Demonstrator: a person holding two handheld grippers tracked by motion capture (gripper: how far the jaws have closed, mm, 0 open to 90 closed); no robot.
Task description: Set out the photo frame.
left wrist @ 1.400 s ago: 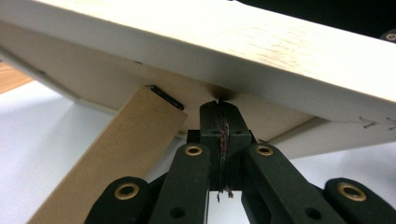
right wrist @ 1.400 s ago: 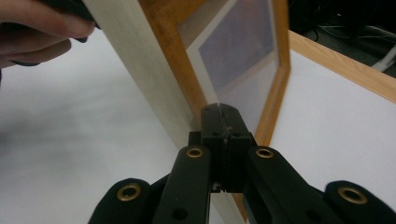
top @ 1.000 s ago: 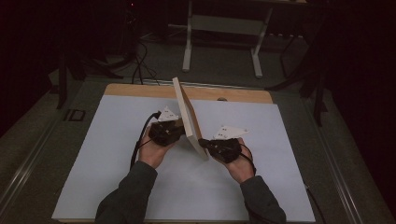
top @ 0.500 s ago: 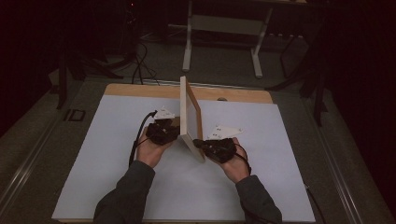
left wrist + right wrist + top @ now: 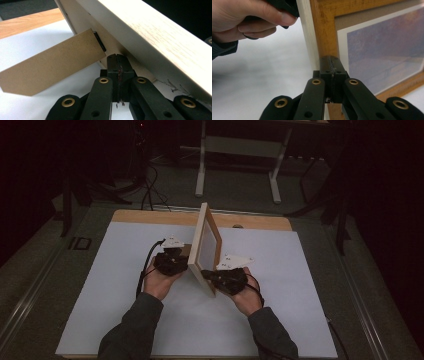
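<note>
From the high view, one picture frame point(image 5: 206, 245) is standing on edge on the white sheet point(image 5: 125, 270) that is covering the single wooden table point(image 5: 150, 216). Two hands are flanking it: the left gripper point(image 5: 186, 262) is pushing against the frame's back and the right gripper point(image 5: 206, 275) against its front near the lower corner. Each gripper is carrying one grey three-cornered plate, and one cable is trailing from each. No writing is readable here.

In the left gripper view, the two black jaws are pressed together with nothing between them, their tips resting against the frame's back point(image 5: 160, 42). One brown cardboard stand flap point(image 5: 52, 67) is hanging out from a small black hinge point(image 5: 99, 41). Faint dark pencil-like marks are showing on the wood lower right, too small to read.

In the right gripper view, the jaws are likewise pressed together, empty, touching the frame's wooden front edge point(image 5: 324, 32). One bluish print point(image 5: 384, 55) is sitting inside a pale mat. The left hand point(image 5: 249, 20) is gripping its tool beyond the frame.
</note>
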